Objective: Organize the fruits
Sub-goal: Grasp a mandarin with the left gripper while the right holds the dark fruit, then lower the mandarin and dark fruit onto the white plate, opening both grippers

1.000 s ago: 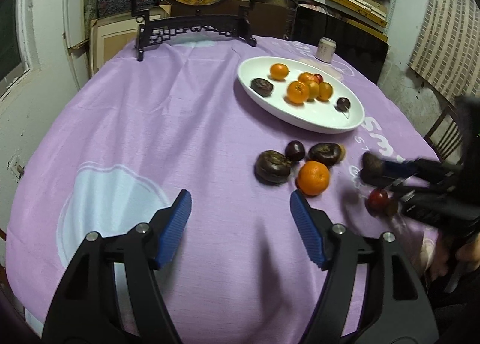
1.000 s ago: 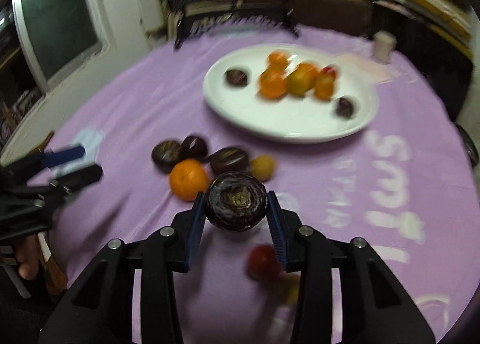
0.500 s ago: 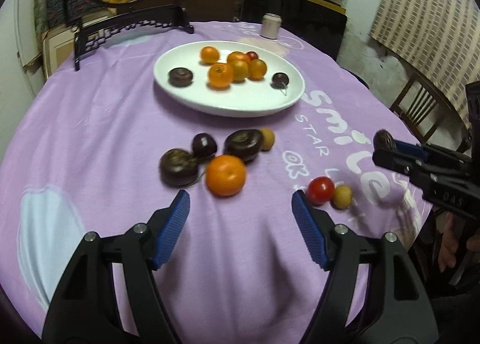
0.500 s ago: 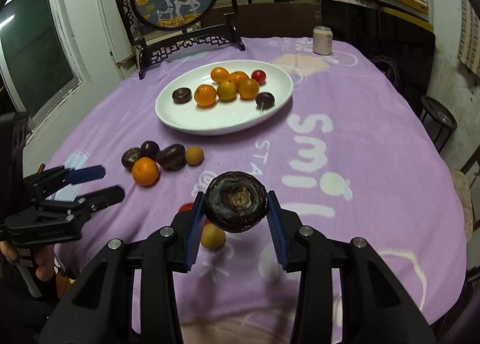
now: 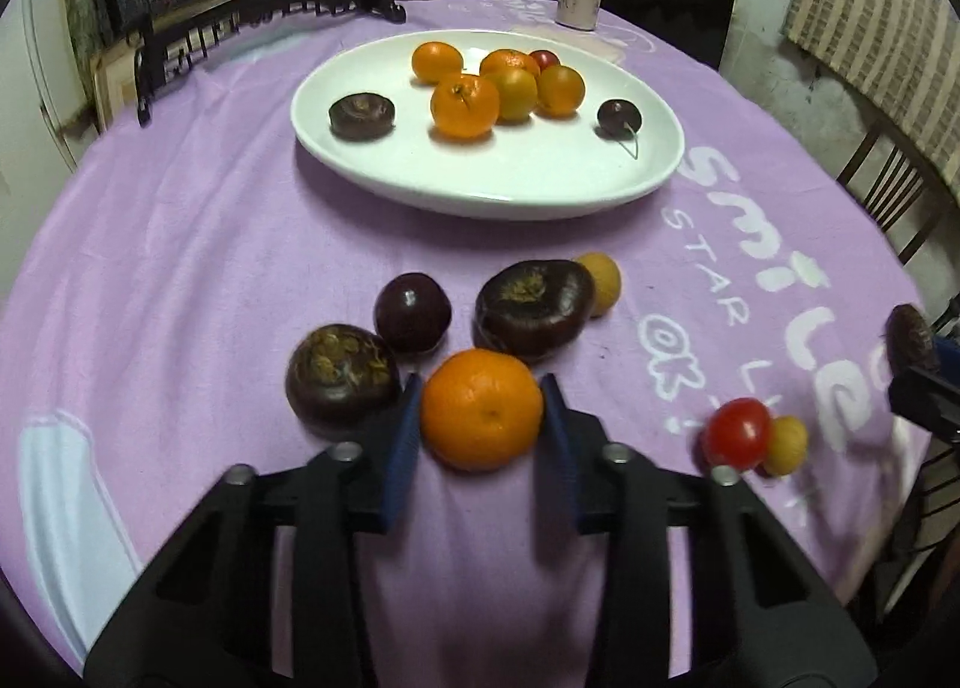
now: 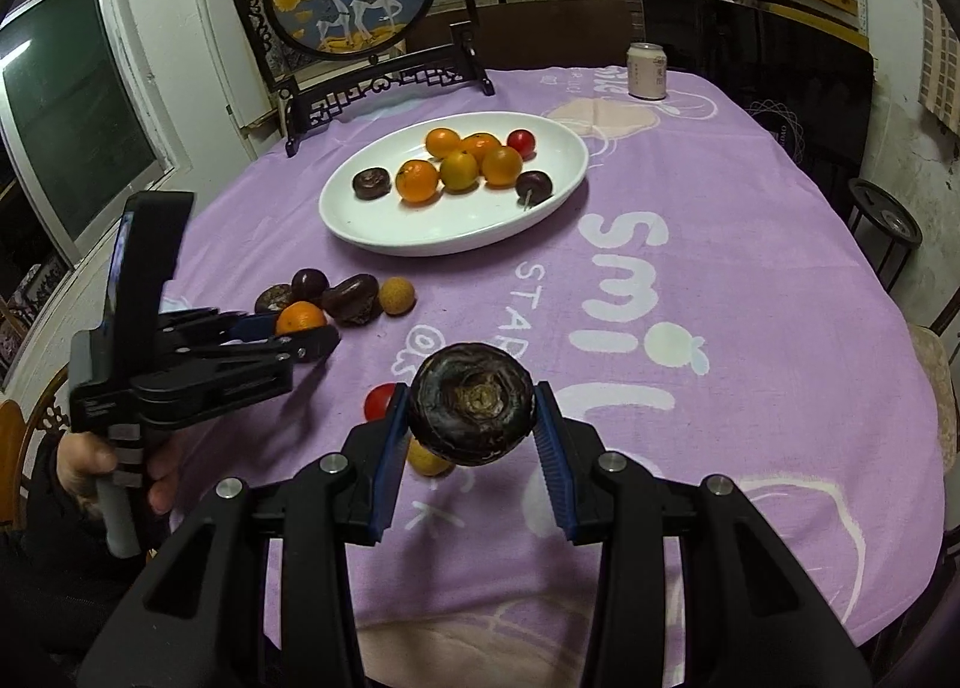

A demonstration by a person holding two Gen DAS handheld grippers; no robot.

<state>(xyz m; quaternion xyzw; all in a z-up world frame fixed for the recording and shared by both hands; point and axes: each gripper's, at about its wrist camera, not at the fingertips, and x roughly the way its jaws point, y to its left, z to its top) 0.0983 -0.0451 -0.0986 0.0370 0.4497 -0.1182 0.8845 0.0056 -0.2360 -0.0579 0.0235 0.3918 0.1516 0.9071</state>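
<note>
With its jaws just closing, the left gripper (image 5: 480, 418) clamps the orange (image 5: 481, 409) on the tablecloth (image 5: 180, 244), the right gripper (image 6: 473, 436) clamps a dark fruit (image 6: 472, 412) aloft; next, I judge, both go to the white plate (image 5: 540, 190).

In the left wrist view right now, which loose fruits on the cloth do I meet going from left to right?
Rough dark fruit → smooth dark fruit → orange → small yellow fruit → red tomato → second small yellow fruit.
</note>
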